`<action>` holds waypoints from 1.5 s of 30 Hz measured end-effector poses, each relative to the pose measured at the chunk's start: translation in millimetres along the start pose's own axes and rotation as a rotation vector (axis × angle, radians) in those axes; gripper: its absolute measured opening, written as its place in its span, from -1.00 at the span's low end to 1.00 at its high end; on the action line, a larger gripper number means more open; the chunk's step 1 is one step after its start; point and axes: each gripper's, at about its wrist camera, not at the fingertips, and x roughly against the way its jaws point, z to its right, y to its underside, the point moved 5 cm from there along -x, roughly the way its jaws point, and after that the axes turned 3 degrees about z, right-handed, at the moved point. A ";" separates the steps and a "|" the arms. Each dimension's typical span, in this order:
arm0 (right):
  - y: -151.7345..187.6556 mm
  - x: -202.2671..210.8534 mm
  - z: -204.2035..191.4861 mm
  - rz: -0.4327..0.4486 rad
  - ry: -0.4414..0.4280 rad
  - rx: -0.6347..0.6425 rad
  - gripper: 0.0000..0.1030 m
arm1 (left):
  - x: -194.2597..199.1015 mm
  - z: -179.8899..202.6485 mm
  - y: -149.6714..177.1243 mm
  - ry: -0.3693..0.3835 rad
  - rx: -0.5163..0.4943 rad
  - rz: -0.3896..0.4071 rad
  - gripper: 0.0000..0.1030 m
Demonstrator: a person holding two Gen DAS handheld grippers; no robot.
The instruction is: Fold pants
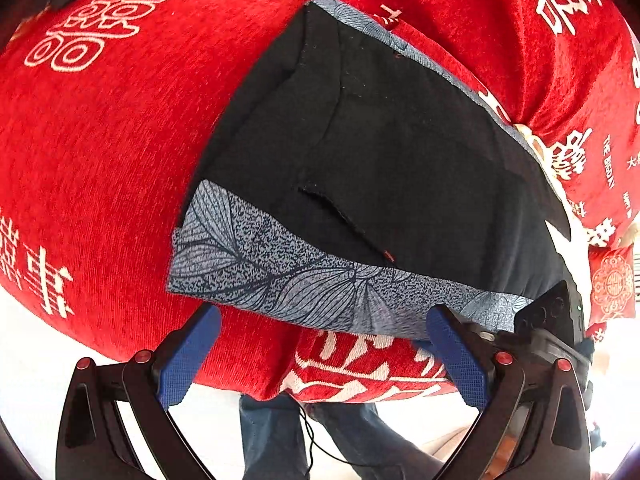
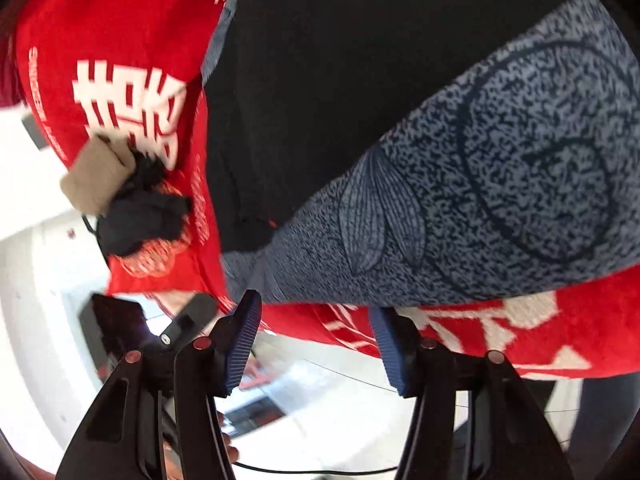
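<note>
Black pants (image 1: 400, 152) with a blue-grey leaf-patterned band (image 1: 280, 272) lie flat on a table under a red cloth (image 1: 100, 140) printed with white characters. My left gripper (image 1: 324, 314) stands wide open at the table's near edge. Its blue pads (image 1: 188, 356) flank the band's near hem without pressing it. In the right wrist view the same band (image 2: 500, 180) fills the right half. My right gripper (image 2: 316, 312) is just below the band's edge. Its jaws are partway apart and closing, with only the red cloth's edge and floor between them.
A folded brown piece (image 2: 96, 176) and a crumpled black cloth (image 2: 144, 216) sit on the red cloth beside the pants. A person's legs in jeans (image 1: 272, 432) stand at the table's near edge over a white floor (image 2: 40, 260). A thin black cable (image 1: 316, 440) hangs there.
</note>
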 end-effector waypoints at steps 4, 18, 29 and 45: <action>-9.0 2.1 -0.8 0.047 -0.046 -0.093 -0.92 | -3.7 4.9 1.7 0.054 0.047 -0.027 1.00; -15.6 79.6 3.9 0.069 0.073 0.079 -0.33 | -38.1 11.2 -13.1 0.093 0.190 -0.039 -0.21; -41.9 190.7 104.8 0.366 -0.041 -0.266 -0.05 | -40.9 26.7 -18.9 0.041 0.156 -0.052 -0.29; -210.0 248.5 -58.7 0.203 0.047 0.208 -0.92 | 19.4 118.0 -190.6 -0.093 0.075 0.246 -0.15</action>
